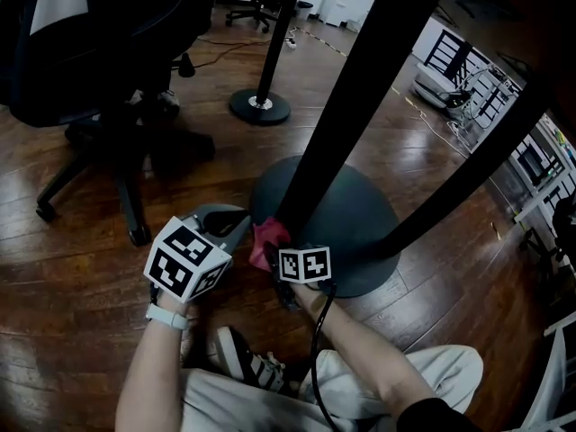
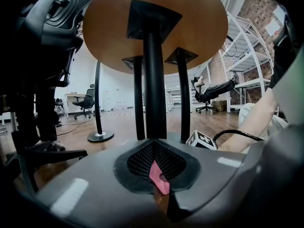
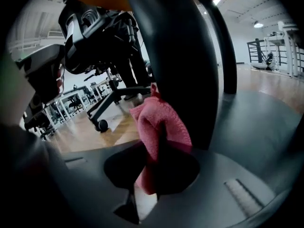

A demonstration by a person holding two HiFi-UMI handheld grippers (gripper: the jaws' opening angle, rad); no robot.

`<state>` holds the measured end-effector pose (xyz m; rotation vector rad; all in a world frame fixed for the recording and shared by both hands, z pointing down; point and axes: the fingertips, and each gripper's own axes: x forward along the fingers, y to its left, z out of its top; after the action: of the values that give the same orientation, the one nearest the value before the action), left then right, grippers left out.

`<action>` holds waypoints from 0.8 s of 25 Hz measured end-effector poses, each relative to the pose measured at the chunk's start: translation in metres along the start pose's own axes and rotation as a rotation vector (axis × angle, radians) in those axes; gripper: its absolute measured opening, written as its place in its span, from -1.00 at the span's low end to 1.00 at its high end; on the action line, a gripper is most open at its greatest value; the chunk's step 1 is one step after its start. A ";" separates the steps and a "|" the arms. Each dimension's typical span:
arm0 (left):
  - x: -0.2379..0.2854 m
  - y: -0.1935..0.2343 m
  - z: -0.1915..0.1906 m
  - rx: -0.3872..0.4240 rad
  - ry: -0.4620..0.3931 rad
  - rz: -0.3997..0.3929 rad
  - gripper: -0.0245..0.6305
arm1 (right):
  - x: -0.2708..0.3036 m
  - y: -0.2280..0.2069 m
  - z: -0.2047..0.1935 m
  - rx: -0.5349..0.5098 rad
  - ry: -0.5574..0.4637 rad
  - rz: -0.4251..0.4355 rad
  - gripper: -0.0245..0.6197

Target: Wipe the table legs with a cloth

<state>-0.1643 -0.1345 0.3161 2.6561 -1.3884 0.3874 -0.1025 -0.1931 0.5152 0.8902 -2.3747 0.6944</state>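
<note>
A black table leg (image 1: 346,106) slants down to a round dark base (image 1: 360,223); a second leg (image 1: 477,169) stands to its right. A pink cloth (image 1: 267,243) is bunched against the foot of the near leg. My right gripper (image 1: 281,252) is shut on the cloth (image 3: 159,122) and presses it to the leg (image 3: 185,70). My left gripper (image 1: 245,232) comes in from the left, its jaws closed on a thin pink corner of the cloth (image 2: 160,178). From below, the left gripper view shows three legs (image 2: 154,89) under the brown tabletop (image 2: 95,27).
A black office chair (image 1: 99,79) on castors stands at the left. A pole with a round foot (image 1: 259,106) is behind the base. The person's shoe (image 1: 238,354) and knee are near me. A black cable (image 1: 317,349) trails from the right gripper. Racks (image 1: 468,79) stand at right.
</note>
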 end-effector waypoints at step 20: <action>0.006 -0.009 -0.014 0.023 0.060 -0.023 -0.95 | -0.051 -0.088 -0.002 -0.194 0.018 -0.244 -0.77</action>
<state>-0.1559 -0.1308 0.3310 2.6528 -1.3430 0.4799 -0.0068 -0.2267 0.5102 1.0587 -2.2218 0.3687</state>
